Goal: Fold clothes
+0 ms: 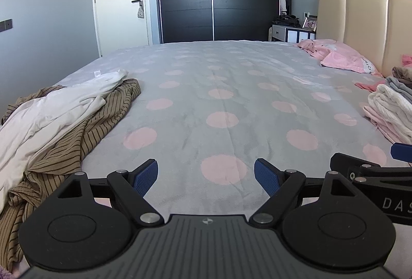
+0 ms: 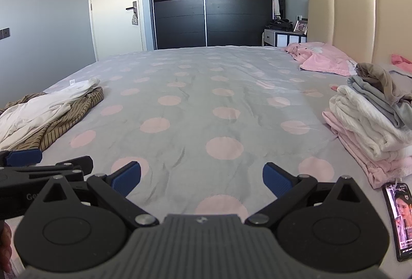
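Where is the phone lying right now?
The phone shows only in the right wrist view, at the lower right on the bedspread, just in front of the folded stack of clothes.

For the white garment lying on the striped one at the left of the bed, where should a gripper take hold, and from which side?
Probably the bunched end of the white garment nearest the bed's middle, approached from the open polka-dot bedspread side. That end is raised in folds, giving open jaws an edge to pinch without catching the striped garment beneath.
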`<state>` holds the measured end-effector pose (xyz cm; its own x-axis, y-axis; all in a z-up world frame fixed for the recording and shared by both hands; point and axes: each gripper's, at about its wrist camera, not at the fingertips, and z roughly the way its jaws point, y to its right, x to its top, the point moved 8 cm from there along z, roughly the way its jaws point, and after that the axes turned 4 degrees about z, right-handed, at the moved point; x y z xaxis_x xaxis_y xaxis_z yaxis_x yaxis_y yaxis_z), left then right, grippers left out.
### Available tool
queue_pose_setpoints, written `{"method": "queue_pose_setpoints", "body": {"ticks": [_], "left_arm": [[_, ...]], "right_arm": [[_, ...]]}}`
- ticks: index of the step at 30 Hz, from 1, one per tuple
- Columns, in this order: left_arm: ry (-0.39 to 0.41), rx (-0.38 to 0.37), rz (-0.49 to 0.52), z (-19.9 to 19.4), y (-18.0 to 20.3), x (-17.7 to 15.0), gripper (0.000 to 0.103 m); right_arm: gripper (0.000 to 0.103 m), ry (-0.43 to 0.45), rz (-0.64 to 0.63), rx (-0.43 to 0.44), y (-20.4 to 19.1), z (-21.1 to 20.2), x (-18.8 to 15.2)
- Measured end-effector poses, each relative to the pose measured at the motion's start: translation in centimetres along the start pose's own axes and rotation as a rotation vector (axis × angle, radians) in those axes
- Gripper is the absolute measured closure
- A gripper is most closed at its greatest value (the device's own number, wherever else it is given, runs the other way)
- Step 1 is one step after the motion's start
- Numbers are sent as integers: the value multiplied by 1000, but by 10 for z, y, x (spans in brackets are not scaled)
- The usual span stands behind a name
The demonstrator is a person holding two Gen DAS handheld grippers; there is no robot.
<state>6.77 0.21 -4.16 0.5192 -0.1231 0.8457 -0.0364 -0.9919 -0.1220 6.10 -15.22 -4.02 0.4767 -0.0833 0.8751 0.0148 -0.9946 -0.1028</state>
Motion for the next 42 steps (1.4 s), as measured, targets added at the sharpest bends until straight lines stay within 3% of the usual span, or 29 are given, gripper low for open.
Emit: {"method": "queue_pose_setpoints", "body": {"ticks": [8, 18, 42], "left_arm": [[11, -21, -48, -2, 1, 2, 22], [48, -4, -24, -8, 7, 4, 22], [27, -38, -21, -7, 7, 3, 22]], "right_arm": [[1, 14, 18, 6, 0, -4, 3], [1, 38, 44, -3, 4, -9, 8], [1, 36, 49, -11, 6, -12, 9]]}}
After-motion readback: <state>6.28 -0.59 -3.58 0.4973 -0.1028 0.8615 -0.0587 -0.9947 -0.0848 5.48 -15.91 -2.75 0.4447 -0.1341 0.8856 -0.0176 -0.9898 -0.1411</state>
